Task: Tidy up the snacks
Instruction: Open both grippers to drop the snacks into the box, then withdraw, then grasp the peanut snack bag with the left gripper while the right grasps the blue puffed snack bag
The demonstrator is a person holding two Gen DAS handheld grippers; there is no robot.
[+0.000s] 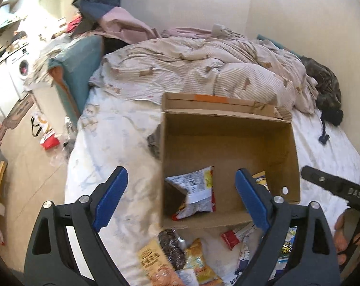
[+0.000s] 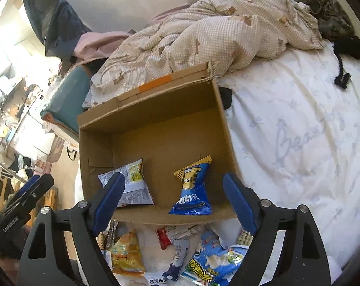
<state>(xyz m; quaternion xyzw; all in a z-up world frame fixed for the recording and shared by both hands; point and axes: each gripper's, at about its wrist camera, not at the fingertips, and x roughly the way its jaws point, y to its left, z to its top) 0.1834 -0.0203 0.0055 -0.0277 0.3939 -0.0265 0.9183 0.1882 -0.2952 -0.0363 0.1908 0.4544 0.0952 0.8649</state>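
Bed with white printed sheet (image 2: 299, 124). Open brown cardboard box (image 2: 161, 128) at frame centre holds two snack packets; several lie loose below it. Left gripper (image 1: 181, 199) and right gripper (image 2: 172, 202) fingers spread, empty. Early stage.

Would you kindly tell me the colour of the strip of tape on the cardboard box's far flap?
Orange tape strip, clearest in the right wrist view.

blue snack bag (image 1: 261, 178) mostly hidden, bottom packets (image 2: 156, 281) cropped
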